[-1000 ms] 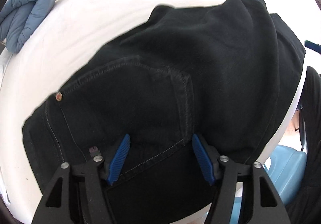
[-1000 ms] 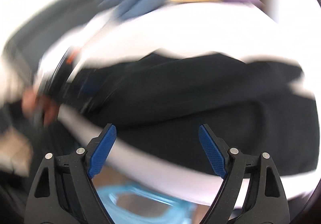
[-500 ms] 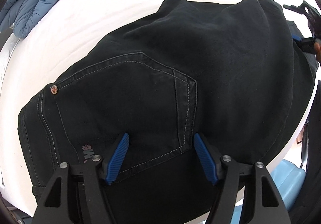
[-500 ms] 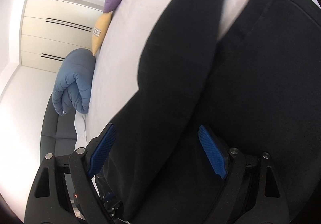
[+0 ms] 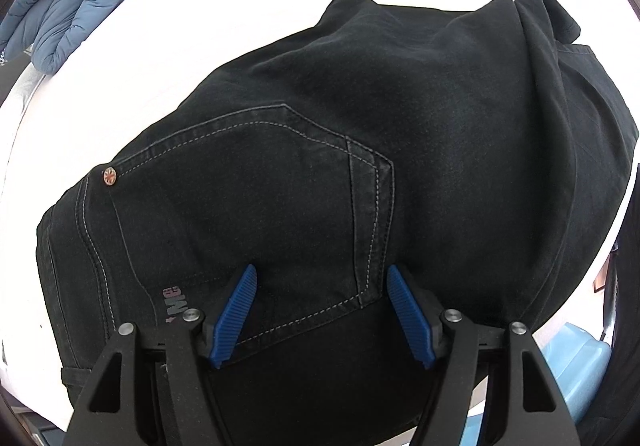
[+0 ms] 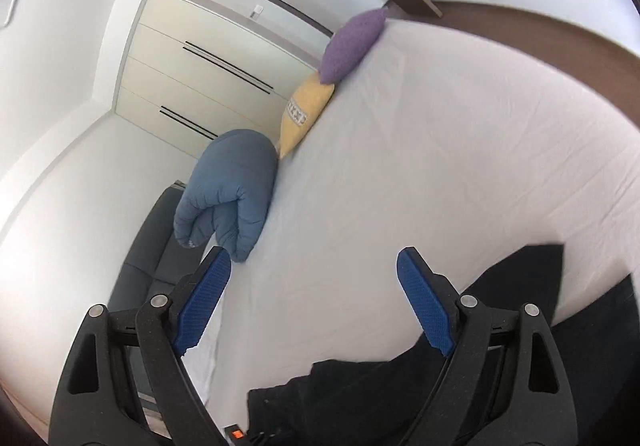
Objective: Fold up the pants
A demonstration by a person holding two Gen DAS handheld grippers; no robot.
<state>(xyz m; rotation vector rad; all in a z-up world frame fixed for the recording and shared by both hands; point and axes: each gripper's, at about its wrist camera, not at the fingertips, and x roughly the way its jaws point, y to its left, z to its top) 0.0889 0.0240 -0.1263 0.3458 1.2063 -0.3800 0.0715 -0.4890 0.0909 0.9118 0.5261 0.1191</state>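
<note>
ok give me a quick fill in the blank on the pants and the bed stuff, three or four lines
1. The pants lying on the bed are ____ in colour.
2. Between the quilt and the purple pillow lies a ____ pillow.
3. The left gripper hangs over the back ____ of the pants.
4. The jaws of the right gripper stand ____, with nothing between them.

Missing words: black; yellow; pocket; open

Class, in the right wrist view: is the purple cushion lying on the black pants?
No: the purple cushion sits at the bed's far edge, well apart from the black pants.
</note>
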